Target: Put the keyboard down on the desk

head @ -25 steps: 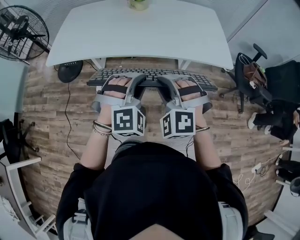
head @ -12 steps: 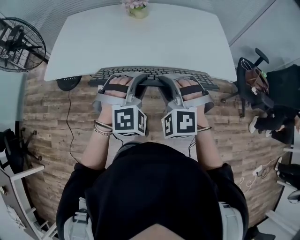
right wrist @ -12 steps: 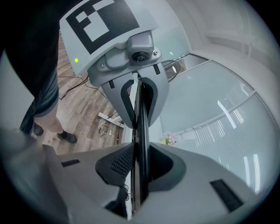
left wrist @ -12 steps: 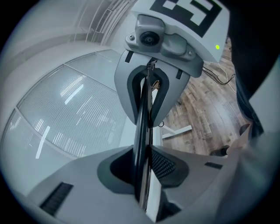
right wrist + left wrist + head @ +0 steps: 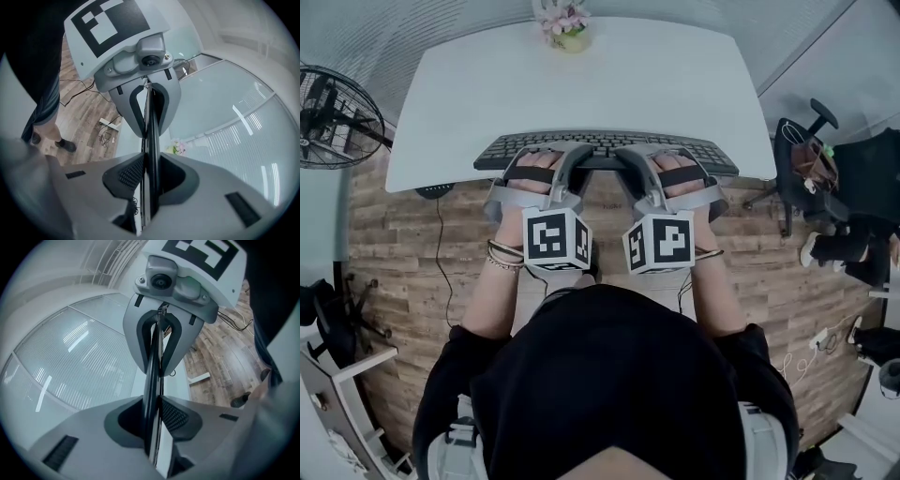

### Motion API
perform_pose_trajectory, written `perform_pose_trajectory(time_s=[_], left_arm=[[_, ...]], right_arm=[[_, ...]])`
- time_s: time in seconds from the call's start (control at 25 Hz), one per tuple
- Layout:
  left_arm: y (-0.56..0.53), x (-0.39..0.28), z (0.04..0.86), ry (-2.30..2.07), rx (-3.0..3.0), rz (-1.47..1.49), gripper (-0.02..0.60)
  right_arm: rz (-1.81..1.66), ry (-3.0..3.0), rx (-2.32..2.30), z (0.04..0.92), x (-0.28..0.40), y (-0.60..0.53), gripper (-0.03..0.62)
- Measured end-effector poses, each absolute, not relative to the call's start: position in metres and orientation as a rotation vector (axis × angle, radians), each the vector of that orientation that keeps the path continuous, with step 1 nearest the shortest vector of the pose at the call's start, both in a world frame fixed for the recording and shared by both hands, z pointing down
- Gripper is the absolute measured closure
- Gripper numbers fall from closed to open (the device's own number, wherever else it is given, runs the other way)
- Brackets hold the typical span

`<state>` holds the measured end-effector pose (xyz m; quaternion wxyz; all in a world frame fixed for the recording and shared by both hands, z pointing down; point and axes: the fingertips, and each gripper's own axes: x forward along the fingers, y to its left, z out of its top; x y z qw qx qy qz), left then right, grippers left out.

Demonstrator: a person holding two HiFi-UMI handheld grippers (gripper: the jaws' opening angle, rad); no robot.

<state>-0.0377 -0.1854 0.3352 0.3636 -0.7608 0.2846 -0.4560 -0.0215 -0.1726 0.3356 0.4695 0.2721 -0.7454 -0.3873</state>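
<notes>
A black keyboard (image 5: pixel 605 148) is held level, lengthwise along the front edge of the white desk (image 5: pixel 581 84); whether it touches the top I cannot tell. My left gripper (image 5: pixel 574 159) is shut on its near edge left of the middle. My right gripper (image 5: pixel 628 159) is shut on the same edge just to the right. In the left gripper view the keyboard (image 5: pixel 151 380) shows edge-on, pinched between the left gripper's (image 5: pixel 152 427) pads. The right gripper view shows the keyboard (image 5: pixel 150 136) clamped the same way in the right gripper (image 5: pixel 148 183).
A small pot of flowers (image 5: pixel 567 26) stands at the desk's far edge. A floor fan (image 5: pixel 328 117) is at the left, and an office chair (image 5: pixel 811 150) with things on it at the right. The floor (image 5: pixel 403 244) is wood plank, with cables.
Both grippers have carried the keyboard forward. It was short of the desk's front edge before and now sits over that edge. Both grips are unchanged.
</notes>
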Motion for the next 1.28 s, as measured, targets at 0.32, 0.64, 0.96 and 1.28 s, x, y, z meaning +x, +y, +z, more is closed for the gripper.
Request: perform_pose_trajectory(time_s=[0.32, 0.64, 0.96, 1.28], left_arm=[[-0.226, -0.045, 0.333, 0.711, -1.965, -1.163, 0.474], [-0.263, -0.053, 0.336, 0.69, -1.97, -1.165, 0.474], [-0.291, -0.05, 0.34, 0.692, -1.967, -1.157, 0.474], [-0.306, -0.047, 0.335, 0.735, -1.965, -1.174, 0.474]], right_arm=[[-0.939, -1.817, 0.683, 0.333, -0.029, -0.213, 0.507], [-0.927, -1.823, 0.703, 0.337, -0.038, -0.25, 0.508], [-0.922, -1.815, 0.701, 0.341, -0.034, -0.277, 0.508], [-0.945, -1.83, 0.665, 0.336, -0.031, -0.293, 0.508]])
